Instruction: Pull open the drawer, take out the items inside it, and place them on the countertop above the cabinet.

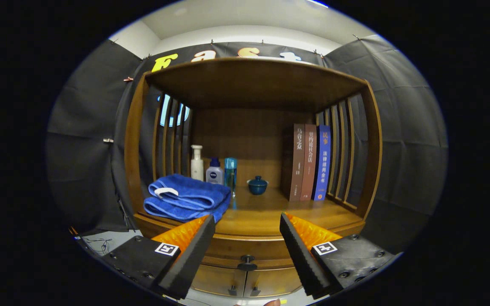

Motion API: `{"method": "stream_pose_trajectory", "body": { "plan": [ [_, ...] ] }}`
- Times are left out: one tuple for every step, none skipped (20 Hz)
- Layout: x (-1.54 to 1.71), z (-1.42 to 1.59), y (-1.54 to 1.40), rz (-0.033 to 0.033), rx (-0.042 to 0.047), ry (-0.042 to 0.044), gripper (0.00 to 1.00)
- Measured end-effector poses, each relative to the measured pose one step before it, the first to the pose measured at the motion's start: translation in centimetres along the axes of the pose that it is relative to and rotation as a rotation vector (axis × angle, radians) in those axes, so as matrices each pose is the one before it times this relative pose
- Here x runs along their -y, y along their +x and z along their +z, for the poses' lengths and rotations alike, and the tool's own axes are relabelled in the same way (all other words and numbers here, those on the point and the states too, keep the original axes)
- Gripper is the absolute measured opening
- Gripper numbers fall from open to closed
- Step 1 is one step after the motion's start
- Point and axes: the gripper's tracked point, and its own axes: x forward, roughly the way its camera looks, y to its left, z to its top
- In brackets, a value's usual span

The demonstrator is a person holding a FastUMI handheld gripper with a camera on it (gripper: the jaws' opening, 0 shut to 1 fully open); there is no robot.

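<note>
Drawer [245, 250] sits shut just under the countertop [270, 219], front flush with the cabinet [251, 280], so we can't see what's inside yet. Its one grab point is the small dark knob [247, 262] at mid-front, between and below our fingertips. Gripper [247, 226] is spread wide, pinching nothing, fingers apart from the wood.

Handling, as we judge it:
- Knob looks like hard metal on a short stem, rigid, probably a bit slick. We pinch it across the stem behind the head so the pull can't slip off.
- Drawer is solid wood, stiff, likely some weight and slide friction. We pull straight out, no twist.
- Contents unknown, so we plan the grip only once it's open.

Countertop is partly taken: folded blue towel [185, 197] at the front left, right by our left finger; three bottles [214, 170] behind it; a small blue lidded bowl [257, 185] mid-back; books [311, 161] upright at the right. The bowl looks fragile. The bare patch at front centre-right looks best for setting things down.
</note>
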Motion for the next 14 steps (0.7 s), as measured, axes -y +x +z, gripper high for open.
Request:
{"method": "stream_pose_trajectory", "body": {
  "plan": [
    [-0.025, -1.541, 0.3, -0.00549, -0.00676, 0.01739, 0.99],
    [0.131, -1.559, 0.374, -0.0068, -0.00804, 0.01151, 0.99],
    [0.182, -1.765, 0.279, -0.00581, -0.01032, 0.00442, 0.99],
    [0.285, -1.608, 0.487, -0.00828, -0.01228, 0.0005, 0.99],
    [0.112, -1.574, 0.553, -0.00425, -0.0154, -0.00014, 0.99],
    [0.042, -1.276, 0.606, -0.0044, -0.0169, -0.00235, 0.99],
    [-0.005, -1.294, 0.308, 0.00136, -0.01824, -0.00326, 0.99],
    [-0.181, -1.302, 0.419, 0.00399, -0.02228, -0.00213, 0.99],
    [0.259, -1.123, 0.344, -0.00751, -0.02011, -0.00166, 0.99],
    [0.001, -0.757, 0.441, -0.00065, -0.01248, 0.00635, 0.89],
    [-0.169, -0.504, 0.148, 0.00378, -0.00907, 0.00998, 0.8],
    [-0.076, -0.168, 0.134, -0.00052, -0.00239, 0.0093, 0.7],
    [0.285, -0.014, 0.457, -0.00302, 0.00853, -0.00136, 0.61],
    [-0.077, 0.388, 0.081, 0.00246, 0.0148, -0.00937, 0.53]
  ]
}}
